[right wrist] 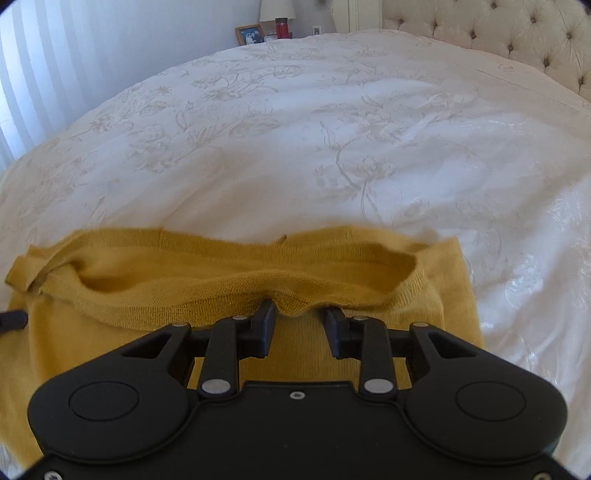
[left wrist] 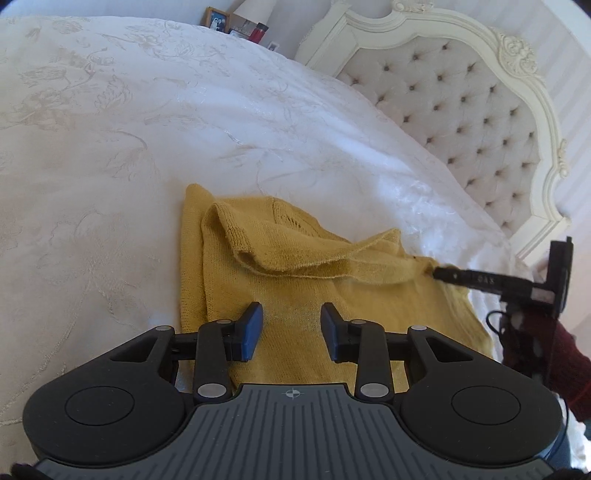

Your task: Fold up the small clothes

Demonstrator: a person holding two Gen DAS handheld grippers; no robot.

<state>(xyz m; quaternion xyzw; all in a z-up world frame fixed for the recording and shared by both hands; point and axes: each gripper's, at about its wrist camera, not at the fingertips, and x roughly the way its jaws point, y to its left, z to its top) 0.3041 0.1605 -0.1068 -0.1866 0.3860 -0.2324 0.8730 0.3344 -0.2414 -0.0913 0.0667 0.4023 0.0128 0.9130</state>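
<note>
Only "OAX" reads, faintly, on the right gripper (left wrist: 439,274).

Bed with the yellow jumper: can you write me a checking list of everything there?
Surface: white flowered bedspread, rumpled.
Job's things: yellow jumper, partly folded, one edge lifted.
Clutter: nothing seen.
Grippers: left gripper jaws open above the jumper; right gripper at the lifted edge, grip unclear.
Cables: black cable beside the right gripper.
Surroundings: tufted headboard, picture frame, red jar.
</note>
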